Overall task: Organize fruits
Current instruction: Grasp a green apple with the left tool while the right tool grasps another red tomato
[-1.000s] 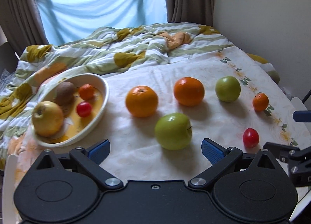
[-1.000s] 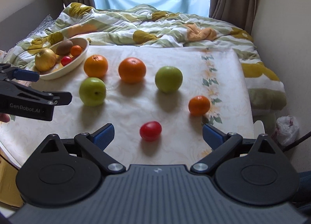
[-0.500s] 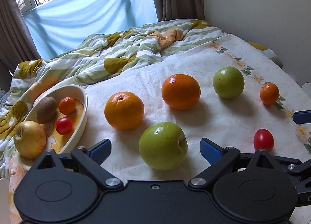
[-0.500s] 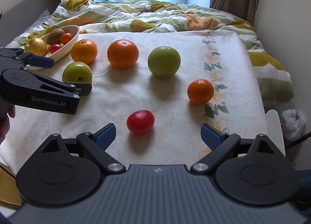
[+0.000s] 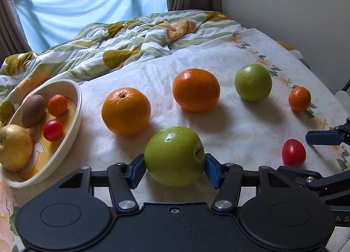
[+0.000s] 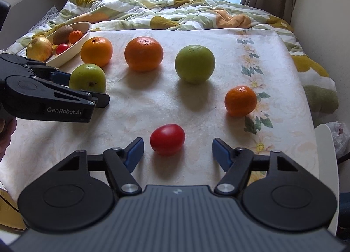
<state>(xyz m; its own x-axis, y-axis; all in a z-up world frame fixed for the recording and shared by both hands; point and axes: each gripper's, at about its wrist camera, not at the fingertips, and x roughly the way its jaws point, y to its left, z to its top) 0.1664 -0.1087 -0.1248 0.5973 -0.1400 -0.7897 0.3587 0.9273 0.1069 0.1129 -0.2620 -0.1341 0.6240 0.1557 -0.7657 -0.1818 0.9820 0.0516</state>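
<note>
A green apple point(image 5: 175, 155) rests on the pale cloth point(image 5: 240, 129), and my left gripper point(image 5: 175, 168) is closing on it with both blue pads point(image 5: 137, 171) against its sides. In the right wrist view this same apple point(image 6: 87, 78) sits between the left gripper's fingers point(image 6: 63, 76). My right gripper point(image 6: 178, 151) is closing around a red tomato point(image 6: 167, 139), and its pads stand apart from the fruit. Two oranges point(image 5: 125, 111) point(image 5: 195, 90), a second green apple point(image 5: 253, 81) and a small mandarin point(image 5: 299, 98) lie loose on the cloth.
A cream oval dish point(image 5: 72, 133) at the left holds a yellow apple point(image 5: 14, 147), a kiwi point(image 5: 32, 111), a small mandarin and a red tomato. A rumpled quilt point(image 5: 135, 39) lies behind the cloth. A wall runs along the right side.
Both grippers came down and closer to their fruit. The left jaws went from wide open to closed against the green apple; the right jaws narrowed around the tomato.
</note>
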